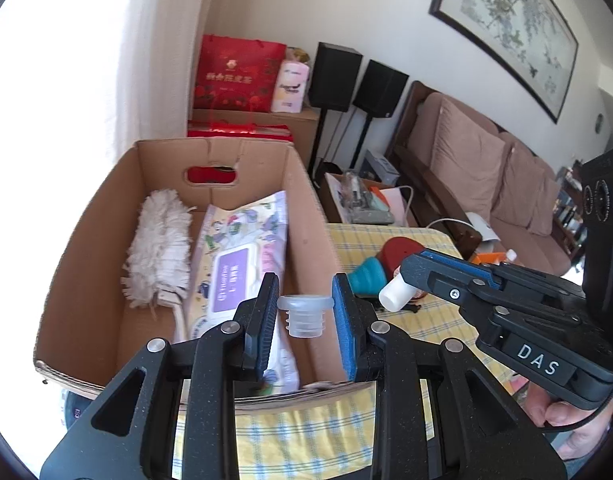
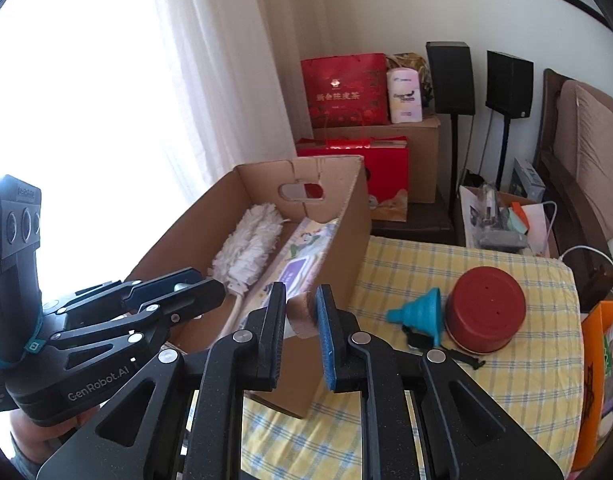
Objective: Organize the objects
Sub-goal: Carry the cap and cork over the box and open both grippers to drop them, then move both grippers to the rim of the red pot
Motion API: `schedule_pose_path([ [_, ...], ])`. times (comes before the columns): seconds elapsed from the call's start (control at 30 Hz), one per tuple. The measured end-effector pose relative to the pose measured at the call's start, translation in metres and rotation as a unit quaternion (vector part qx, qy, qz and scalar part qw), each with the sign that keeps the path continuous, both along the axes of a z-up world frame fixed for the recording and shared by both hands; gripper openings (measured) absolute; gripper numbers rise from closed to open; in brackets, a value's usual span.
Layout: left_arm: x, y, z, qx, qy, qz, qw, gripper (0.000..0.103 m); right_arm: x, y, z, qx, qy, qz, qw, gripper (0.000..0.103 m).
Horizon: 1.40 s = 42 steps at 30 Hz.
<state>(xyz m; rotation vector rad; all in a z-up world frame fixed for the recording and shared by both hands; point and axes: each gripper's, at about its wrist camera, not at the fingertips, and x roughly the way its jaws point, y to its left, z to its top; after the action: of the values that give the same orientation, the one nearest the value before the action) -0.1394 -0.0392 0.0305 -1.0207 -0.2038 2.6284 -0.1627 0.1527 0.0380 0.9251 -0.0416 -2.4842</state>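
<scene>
My left gripper [image 1: 305, 310] is shut on a clear ribbed plastic stopper [image 1: 305, 315] and holds it over the near right part of the open cardboard box [image 1: 86, 264]. My right gripper [image 2: 300, 314] is shut on a brown cork-like stopper [image 2: 300, 317] beside the box's near right corner [image 2: 354, 216]; in the left wrist view that stopper shows a white end [image 1: 394, 294]. In the box lie a white duster [image 1: 158, 252] and a pack of wet wipes [image 1: 234, 272]. A teal funnel [image 2: 418, 314] and an upturned red bowl [image 2: 486, 308] sit on the checked cloth.
The table has a yellow checked cloth [image 2: 446, 264]. Red gift bags [image 2: 346, 88] and cartons stand behind the box. Two black speakers [image 2: 450, 76] and a sofa [image 1: 486, 168] are at the right. An orange bag [image 2: 602, 376] is at the table's right edge.
</scene>
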Motion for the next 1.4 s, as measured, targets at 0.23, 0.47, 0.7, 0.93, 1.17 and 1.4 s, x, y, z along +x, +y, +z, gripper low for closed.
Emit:
schedule_pose_path([
  [0.23,-0.010,-0.022,-0.018,0.009,-0.026,0.018,0.9995,0.025,-0.006,-0.023,-0.007,-0.001,-0.014,0.025,1.000,0.015],
  [0.47,-0.020,-0.029,-0.044,0.008,-0.062,0.029,0.9976,0.025,-0.017,-0.035,-0.034,-0.003,-0.057,0.044,0.997,0.015],
  [0.7,-0.019,-0.031,-0.054,0.022,-0.074,0.037,0.9964,0.054,-0.014,-0.038,-0.041,0.002,-0.065,0.043,0.997,0.019],
  [0.93,-0.014,-0.030,-0.043,0.032,-0.058,0.047,0.9967,0.080,-0.010,-0.016,-0.029,-0.012,-0.052,0.021,0.998,0.034],
  [1.17,-0.011,-0.016,-0.031,0.046,-0.043,0.030,0.9975,0.094,-0.010,0.031,-0.014,-0.016,-0.034,-0.027,0.999,0.063],
  [1.4,-0.008,0.014,-0.021,0.048,-0.031,0.001,0.9984,0.096,-0.008,0.072,-0.012,-0.016,-0.034,-0.060,0.997,0.067],
])
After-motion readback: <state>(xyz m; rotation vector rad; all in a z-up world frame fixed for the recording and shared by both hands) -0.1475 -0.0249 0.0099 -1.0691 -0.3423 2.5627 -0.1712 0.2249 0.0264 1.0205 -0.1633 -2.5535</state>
